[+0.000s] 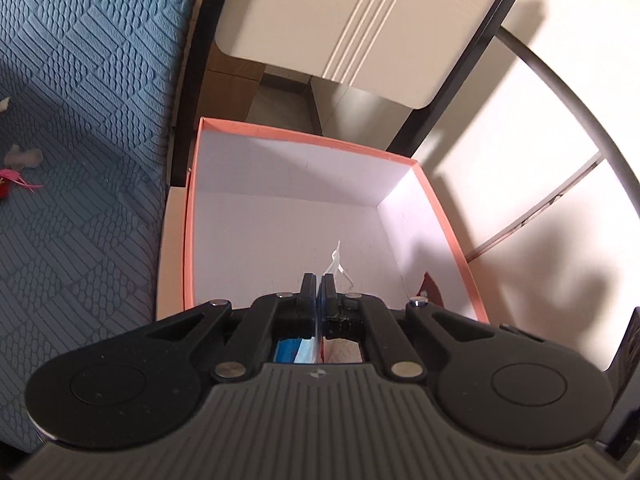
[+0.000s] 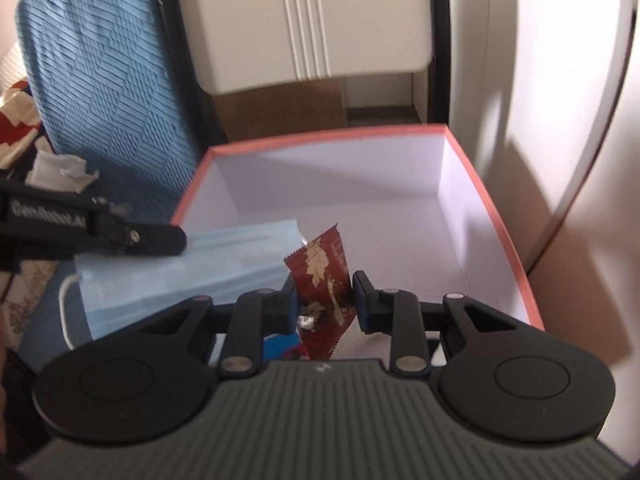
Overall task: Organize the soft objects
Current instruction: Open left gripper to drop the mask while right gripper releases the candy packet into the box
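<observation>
Clamped in the right claw (image 2: 323, 294), one red snack packet (image 2: 325, 280) stands upright, long axis vertical, above the near edge of the single pink-rimmed box (image 2: 496, 232). Beside it to the left, the left claw (image 1: 318, 286) is pressed together on one blue face mask (image 2: 180, 268), likewise at the box's near end; release should drop both inside.

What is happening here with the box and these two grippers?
A person holds two grippers over an open pink-rimmed box. The left gripper is shut on a blue face mask. The right gripper grips a red snack wrapper. Both items hang at the box's near edge, not yet dropped in.
</observation>
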A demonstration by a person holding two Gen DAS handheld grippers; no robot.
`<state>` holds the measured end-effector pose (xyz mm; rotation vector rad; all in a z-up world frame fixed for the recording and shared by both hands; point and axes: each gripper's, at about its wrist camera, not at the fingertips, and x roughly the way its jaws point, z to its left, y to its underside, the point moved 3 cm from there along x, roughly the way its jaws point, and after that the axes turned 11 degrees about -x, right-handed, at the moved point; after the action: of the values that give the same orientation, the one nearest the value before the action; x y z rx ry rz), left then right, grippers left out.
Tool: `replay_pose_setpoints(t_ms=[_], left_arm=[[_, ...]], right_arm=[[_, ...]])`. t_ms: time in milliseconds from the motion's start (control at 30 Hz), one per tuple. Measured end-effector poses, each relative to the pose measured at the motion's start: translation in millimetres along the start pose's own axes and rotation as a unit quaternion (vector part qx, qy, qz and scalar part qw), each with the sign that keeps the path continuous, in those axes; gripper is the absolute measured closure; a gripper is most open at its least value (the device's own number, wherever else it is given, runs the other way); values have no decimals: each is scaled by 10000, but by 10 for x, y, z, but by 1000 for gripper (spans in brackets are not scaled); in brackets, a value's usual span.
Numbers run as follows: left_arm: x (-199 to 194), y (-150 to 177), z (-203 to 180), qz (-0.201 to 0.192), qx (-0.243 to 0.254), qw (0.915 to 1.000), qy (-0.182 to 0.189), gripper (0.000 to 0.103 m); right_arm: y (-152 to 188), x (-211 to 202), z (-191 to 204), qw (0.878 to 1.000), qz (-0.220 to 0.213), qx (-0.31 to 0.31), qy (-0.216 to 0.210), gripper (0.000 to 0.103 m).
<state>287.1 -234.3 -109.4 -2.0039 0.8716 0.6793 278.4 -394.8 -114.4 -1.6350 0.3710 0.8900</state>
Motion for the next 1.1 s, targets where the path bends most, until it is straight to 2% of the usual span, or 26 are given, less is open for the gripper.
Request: replay_pose_setpoints(t_ms=[167,400,433,467,500,533,567,600,633,900,1100], left_arm=[[93,4,-15,39,45,10000,-47,101],[72,-7,-19,-60,80,9999,-96,99],[56,-12,-28,-69,94,9999,-110,94],[47,-16,-42,-48,128,9998,-111,75],[38,-19,-58,-34,179,9997,-162,43],[15,-16,-79,-101,267,9993,-230,33],[-37,-13,-102,-263,369,9986,-267,29],[-96,-15,-117,-423,425,9978,-297,29],[-142,-24,-122,-517,425,9973,-307,29],[-597,-169,-151,-883,491,9949,50,29],[-1102,-291,-34,-1423,516,9883,168,29]], right_arm=[[137,80,-119,9997,132,210,75,72],[155,83,-130,9995,155,258,83,72],[149,73,-130,9995,137,257,81,71],[145,60,-133,9996,122,254,87,71],[137,52,-144,9996,123,247,95,69],[129,46,-152,9996,124,232,75,65],[117,38,-149,9997,135,205,41,53],[101,28,-145,9997,134,189,54,44],[85,12,-143,9997,104,186,119,43],[-207,-259,-33,9993,-290,40,252,43],[-468,-540,226,9974,-684,-61,223,43]])
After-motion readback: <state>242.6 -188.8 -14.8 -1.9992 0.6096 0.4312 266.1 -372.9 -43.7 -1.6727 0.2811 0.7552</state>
